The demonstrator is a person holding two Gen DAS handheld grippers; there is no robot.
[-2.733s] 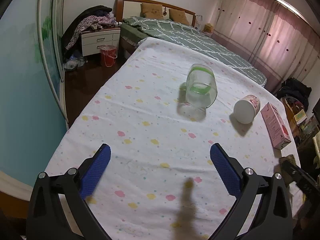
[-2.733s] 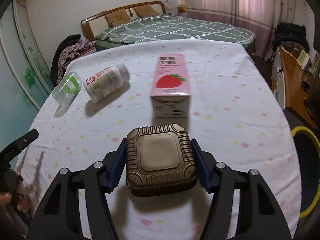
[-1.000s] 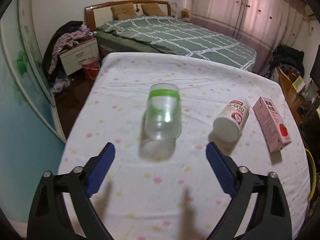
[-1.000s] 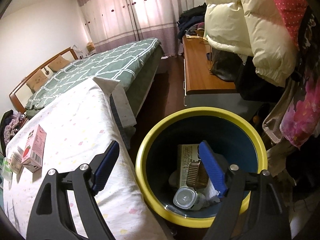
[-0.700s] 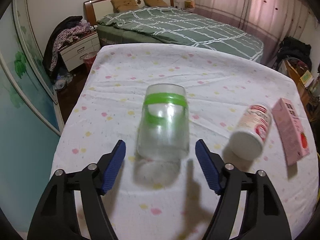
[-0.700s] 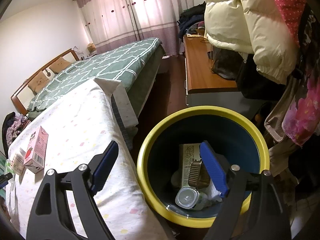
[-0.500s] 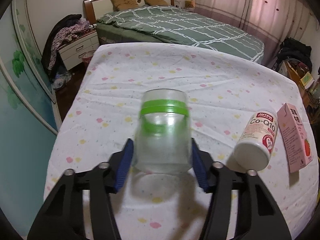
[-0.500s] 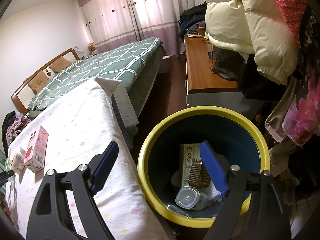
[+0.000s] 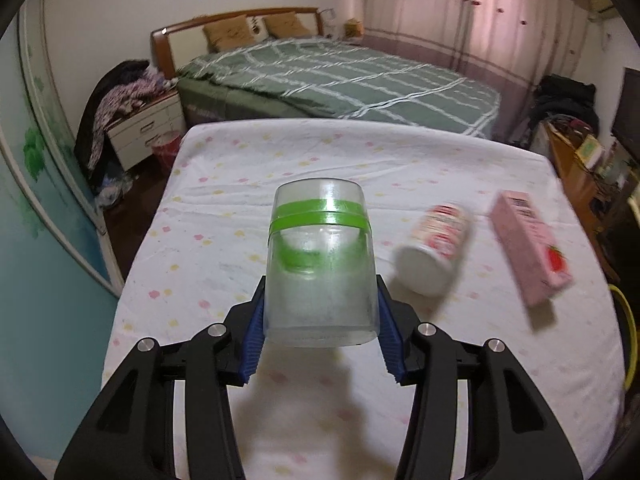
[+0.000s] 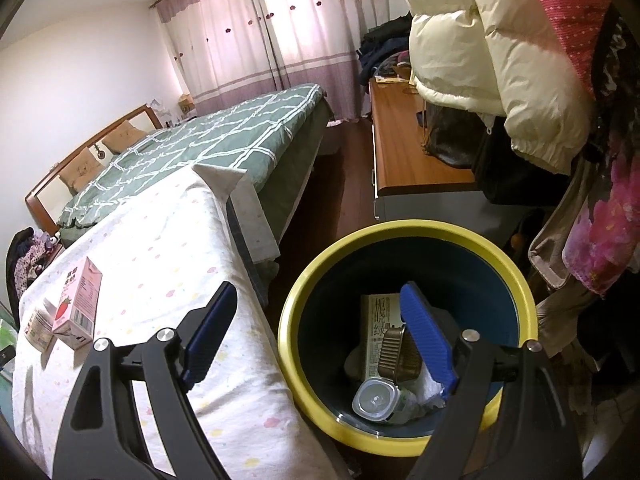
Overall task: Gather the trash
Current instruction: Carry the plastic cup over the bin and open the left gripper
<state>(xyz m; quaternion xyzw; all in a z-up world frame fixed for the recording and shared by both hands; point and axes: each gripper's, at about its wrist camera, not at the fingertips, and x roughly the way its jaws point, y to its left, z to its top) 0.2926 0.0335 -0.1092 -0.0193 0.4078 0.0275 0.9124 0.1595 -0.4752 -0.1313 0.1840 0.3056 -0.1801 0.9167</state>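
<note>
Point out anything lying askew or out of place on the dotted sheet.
Two things lie tipped on their sides on the dotted sheet: the white supplement bottle and the pink strawberry carton. The left gripper holds the clear jar. Nothing looks spilled.

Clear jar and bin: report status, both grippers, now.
Left gripper shut on clear jar, lifted over the table. Right gripper open, empty, above the yellow bin. White bottle, pink carton remain. Nothing in the way.

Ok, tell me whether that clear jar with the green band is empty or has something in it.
Empty, as far as shows: the clear jar, held between the left gripper jaws, is see-through, and only its green band shows through the wall.
</note>
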